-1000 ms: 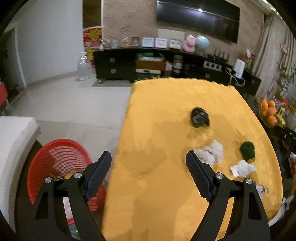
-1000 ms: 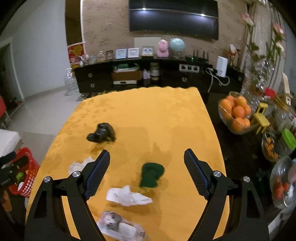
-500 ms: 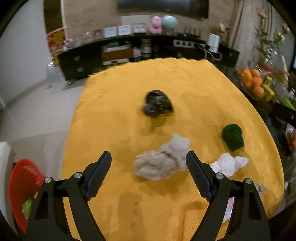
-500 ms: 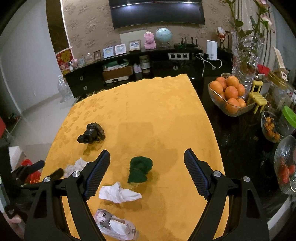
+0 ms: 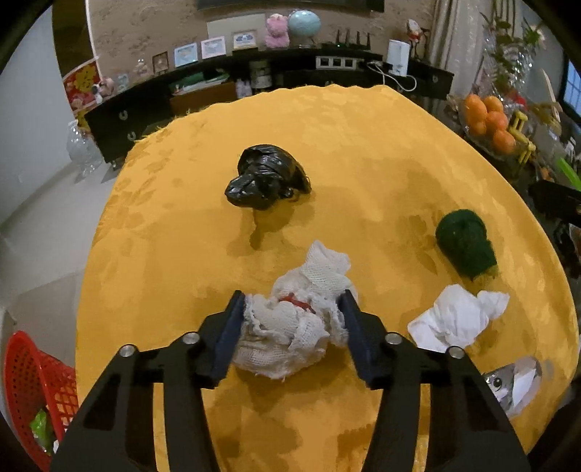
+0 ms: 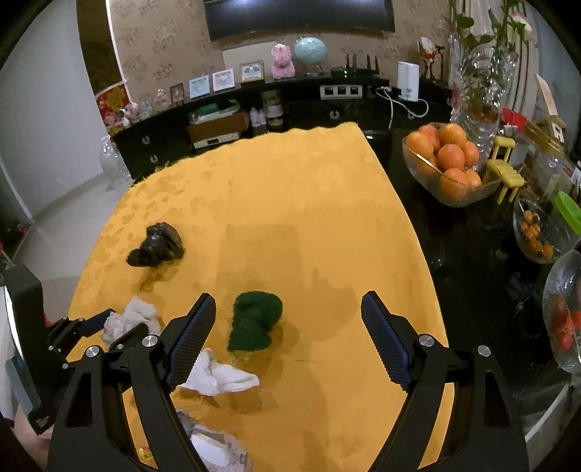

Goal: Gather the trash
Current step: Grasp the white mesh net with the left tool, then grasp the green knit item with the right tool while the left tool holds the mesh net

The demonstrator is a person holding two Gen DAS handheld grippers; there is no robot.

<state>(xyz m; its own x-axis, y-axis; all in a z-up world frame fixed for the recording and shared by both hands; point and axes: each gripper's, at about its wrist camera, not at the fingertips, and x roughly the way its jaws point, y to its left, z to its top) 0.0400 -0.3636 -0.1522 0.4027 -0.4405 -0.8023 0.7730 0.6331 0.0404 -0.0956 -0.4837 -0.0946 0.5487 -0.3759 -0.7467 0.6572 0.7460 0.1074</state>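
Now pinching crumpled gauze rag [image 5: 290,330] between left gripper [image 5: 290,316] fingers on yellow tablecloth [image 5: 363,152]. Meanwhile holding right gripper [image 6: 288,336] open, hovering just beside green scrubber [image 6: 254,321].

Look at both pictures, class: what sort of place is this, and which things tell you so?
Most likely a home living or dining room. A TV hangs above a dark cabinet lined with framed photos, and a bowl of oranges stands beside the table's yellow cloth.
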